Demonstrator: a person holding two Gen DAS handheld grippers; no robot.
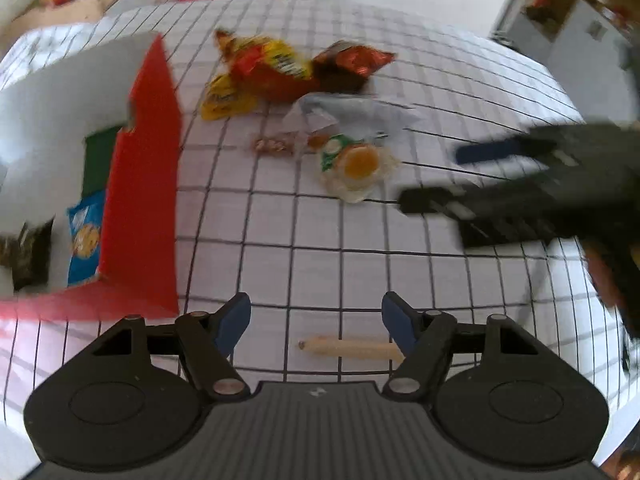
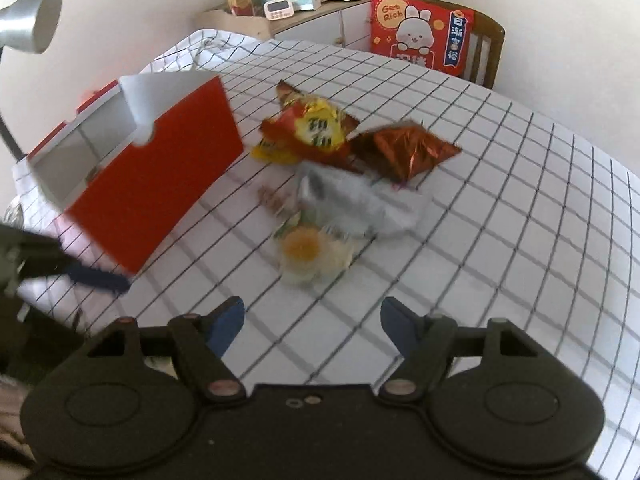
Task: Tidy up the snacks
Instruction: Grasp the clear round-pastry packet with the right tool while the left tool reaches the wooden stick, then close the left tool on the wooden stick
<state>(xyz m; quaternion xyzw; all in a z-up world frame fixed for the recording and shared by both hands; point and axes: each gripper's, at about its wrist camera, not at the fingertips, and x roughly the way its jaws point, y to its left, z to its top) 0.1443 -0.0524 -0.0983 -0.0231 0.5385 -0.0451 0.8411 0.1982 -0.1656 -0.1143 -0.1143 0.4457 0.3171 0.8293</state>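
Observation:
A red box with white inner walls (image 1: 144,184) stands at the left and shows in the right wrist view (image 2: 160,184). It holds a blue snack pack (image 1: 85,236), a green pack (image 1: 98,164) and a dark pack (image 1: 28,252). Loose snacks lie in a pile: a yellow-red bag (image 1: 264,68) (image 2: 316,128), a brown-red foil bag (image 1: 352,62) (image 2: 408,152), a silver-white bag (image 1: 352,114) (image 2: 352,200), a clear cup snack with an orange centre (image 1: 358,168) (image 2: 310,252) and a small brown bar (image 1: 272,146). My left gripper (image 1: 316,324) is open and empty. My right gripper (image 2: 312,324) (image 1: 436,178) is open and empty, close to the cup snack.
A wooden stick (image 1: 352,348) lies on the checked tablecloth (image 1: 320,256) between my left fingers. A red cushion on a chair (image 2: 424,36), a cluttered side cabinet (image 2: 296,8) and a lamp head (image 2: 32,20) stand beyond the table.

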